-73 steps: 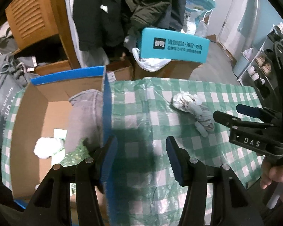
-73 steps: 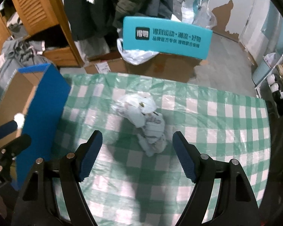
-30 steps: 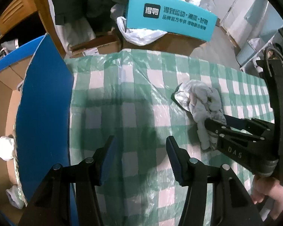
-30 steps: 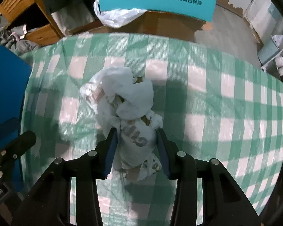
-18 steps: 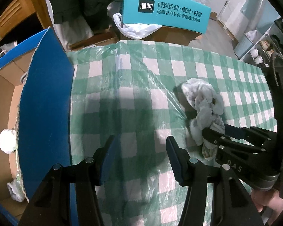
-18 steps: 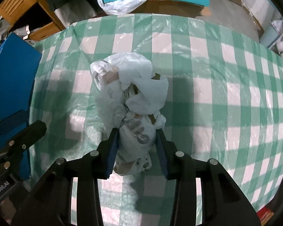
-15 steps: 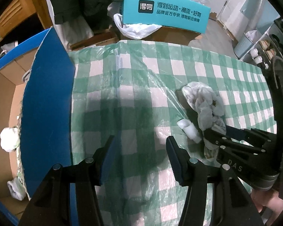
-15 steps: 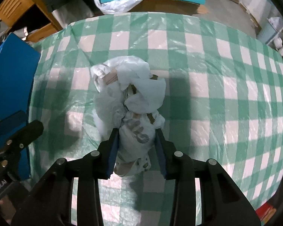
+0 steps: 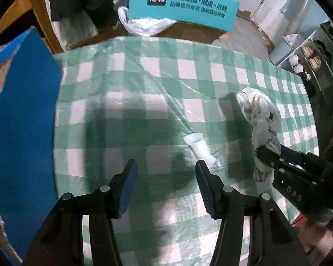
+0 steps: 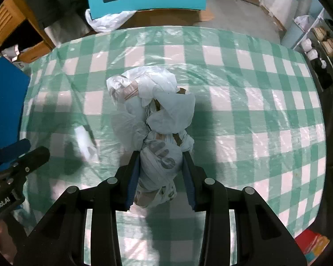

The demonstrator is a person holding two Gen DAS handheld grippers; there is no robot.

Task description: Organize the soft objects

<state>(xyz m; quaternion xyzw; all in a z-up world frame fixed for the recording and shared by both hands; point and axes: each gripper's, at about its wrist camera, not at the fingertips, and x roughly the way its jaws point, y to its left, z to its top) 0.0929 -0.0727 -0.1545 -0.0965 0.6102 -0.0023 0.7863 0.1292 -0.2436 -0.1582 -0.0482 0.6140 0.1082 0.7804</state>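
Fingers (image 10: 134,173) on my right gripper (image 10: 161,166) are closed against the lower end of the bundle (image 10: 153,110), a knot of crumpled white plastic bags, pinching it from both sides. That gripper reaches forward and looks steeply down, with the rest of the bundle stretching ahead of the tips over the surface (image 10: 255,110); I cannot tell whether its far end touches the cloth. In the left view I see the right gripper (image 9: 275,155) entering from the right edge, holding the bundle (image 9: 260,119) by its near end.

My left gripper (image 9: 165,170) hangs over the middle of the surface (image 9: 133,88) with its fingers (image 9: 127,186) spread wide and nothing between them. It too points forward and down. From the right view its tips (image 10: 22,153) show at the left edge, well apart from the bundle.

Going down in size: the surface wears a green-and-white checked cloth under clear film. At its left side stands the blue flap (image 9: 24,115) of a carton. Beyond the far edge sits a teal box (image 9: 182,4) with printed characters, a white bag (image 9: 144,24) tucked under it. A small white scrap (image 9: 199,147) lies on the cloth just ahead of my left gripper's right finger, separate from the bundle.
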